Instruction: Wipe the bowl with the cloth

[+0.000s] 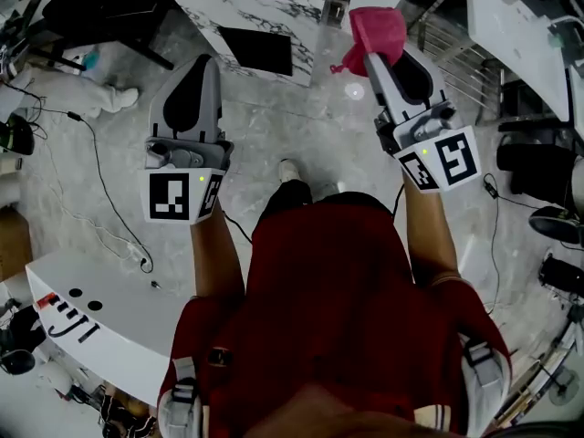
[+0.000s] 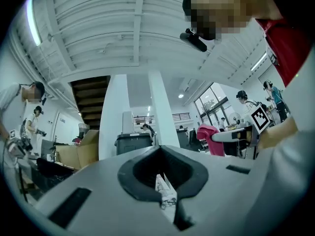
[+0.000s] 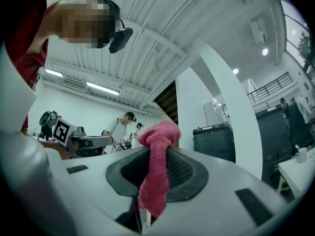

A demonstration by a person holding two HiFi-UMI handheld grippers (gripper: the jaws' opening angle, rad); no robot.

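- While carrying the cloth (image 1: 376, 27) in, treat right gripper (image 1: 374, 60) as loaded: jaws closed on it, with a wad past the tips and a loose tail hanging.
- Left gripper (image 1: 203, 64): pressed together, holding nothing. Open before steadying the bowl.
- Bowl: not clearly in view. Possibly the rounded thing at the far edge of the marble table (image 1: 292, 7), can't tell.
- Both grippers raised over the floor, well apart from the table.
- Step in first, then press the wad in and sweep round the wall. Avoid dragging the tail.
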